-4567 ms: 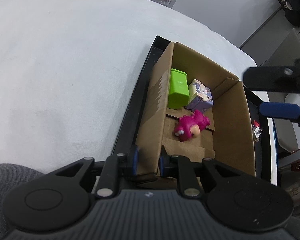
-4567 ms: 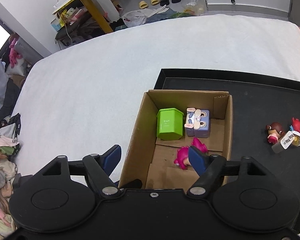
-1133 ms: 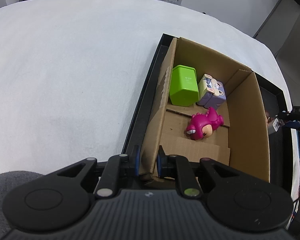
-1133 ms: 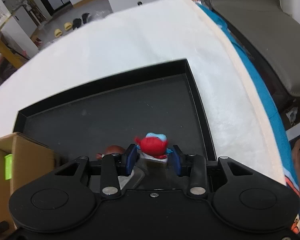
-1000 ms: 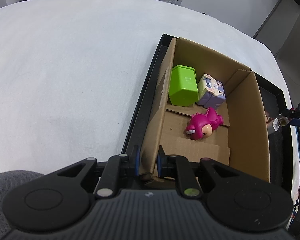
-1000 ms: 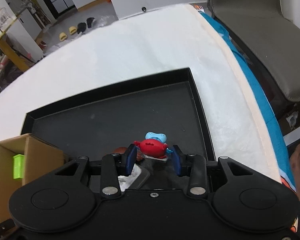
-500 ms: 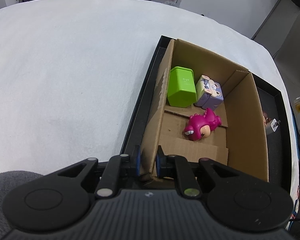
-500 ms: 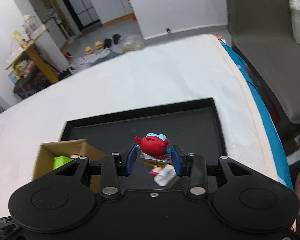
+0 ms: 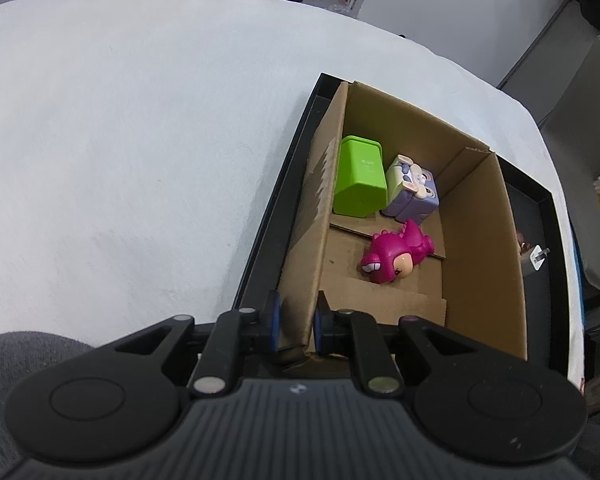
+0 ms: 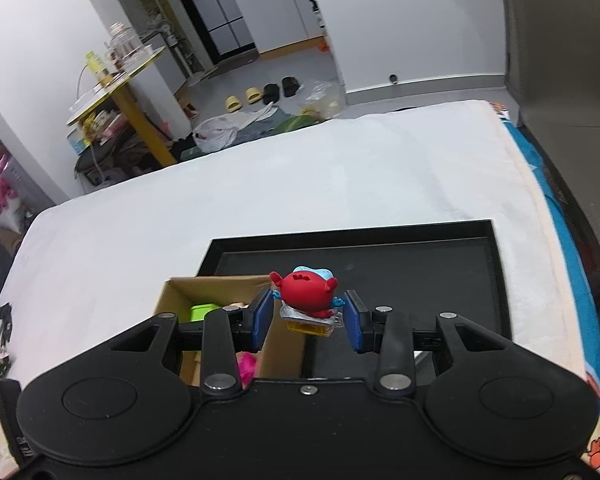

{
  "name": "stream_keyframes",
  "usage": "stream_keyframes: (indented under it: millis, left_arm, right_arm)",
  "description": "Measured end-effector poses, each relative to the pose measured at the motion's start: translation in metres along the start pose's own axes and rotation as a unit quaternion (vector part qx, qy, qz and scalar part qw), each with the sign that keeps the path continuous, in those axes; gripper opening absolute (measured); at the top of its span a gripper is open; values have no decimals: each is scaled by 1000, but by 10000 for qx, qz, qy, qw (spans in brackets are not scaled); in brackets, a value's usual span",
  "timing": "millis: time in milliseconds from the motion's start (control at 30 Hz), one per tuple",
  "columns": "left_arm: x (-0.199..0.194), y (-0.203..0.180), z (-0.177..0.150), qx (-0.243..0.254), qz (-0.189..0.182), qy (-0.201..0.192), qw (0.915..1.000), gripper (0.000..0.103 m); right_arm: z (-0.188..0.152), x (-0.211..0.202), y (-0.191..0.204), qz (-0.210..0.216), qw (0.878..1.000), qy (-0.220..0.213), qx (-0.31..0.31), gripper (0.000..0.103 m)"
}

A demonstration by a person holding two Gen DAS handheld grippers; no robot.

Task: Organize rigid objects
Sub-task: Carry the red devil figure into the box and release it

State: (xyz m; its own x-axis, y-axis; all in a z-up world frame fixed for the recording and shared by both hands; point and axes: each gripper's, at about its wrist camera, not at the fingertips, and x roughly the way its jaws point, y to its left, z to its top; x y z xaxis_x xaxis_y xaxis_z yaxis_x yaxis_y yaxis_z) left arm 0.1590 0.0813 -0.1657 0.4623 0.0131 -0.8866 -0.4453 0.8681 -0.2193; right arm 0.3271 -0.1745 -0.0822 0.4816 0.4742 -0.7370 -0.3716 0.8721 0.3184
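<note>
The left hand-held gripper (image 9: 296, 322) is clenched on the box (image 9: 306, 216) wall at its near left corner; the right hand-held gripper (image 10: 307, 322) grasps a red toy (image 10: 305, 292) above the tray (image 10: 496, 280).

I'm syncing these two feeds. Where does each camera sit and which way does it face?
Left wrist: on the left gripper, looking down into the cardboard box; its fingers pinch the box's near wall.
Right wrist: on the right gripper, raised, facing across the black tray; it holds a red figure.
Both show box, tray, green block.
</note>
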Motion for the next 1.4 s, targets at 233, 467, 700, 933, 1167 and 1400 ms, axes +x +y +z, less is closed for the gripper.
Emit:
stream_keyframes:
  millis: [233, 467, 700, 933, 1167, 1400]
  left_arm:
    - [0, 3, 1, -48, -120, -11, 9999, 16]
    - [0, 8, 1, -144, -217, -12, 9997, 17]
    - [0, 10, 4, -156, -271, 17, 9995, 18]
    - [2, 13, 4, -211, -350, 46, 9992, 18]
    - [3, 14, 5, -213, -378, 69, 9990, 18]
    - [3, 15, 7, -293, -384, 74, 9988, 18]
  right_arm:
    - [-5, 7, 35, 194, 9997, 156, -51, 37]
    - [-12, 21, 68, 319, 9984, 432, -174, 37]
    - [-19, 36, 93, 372, 9969, 673, -190, 38]
    - [-30, 55, 110, 326, 9949, 948, -133, 38]
    - [-36, 63, 122, 534, 9914, 1186, -120, 41]
    - [-33, 52, 116, 538, 9917, 1158, -125, 46]
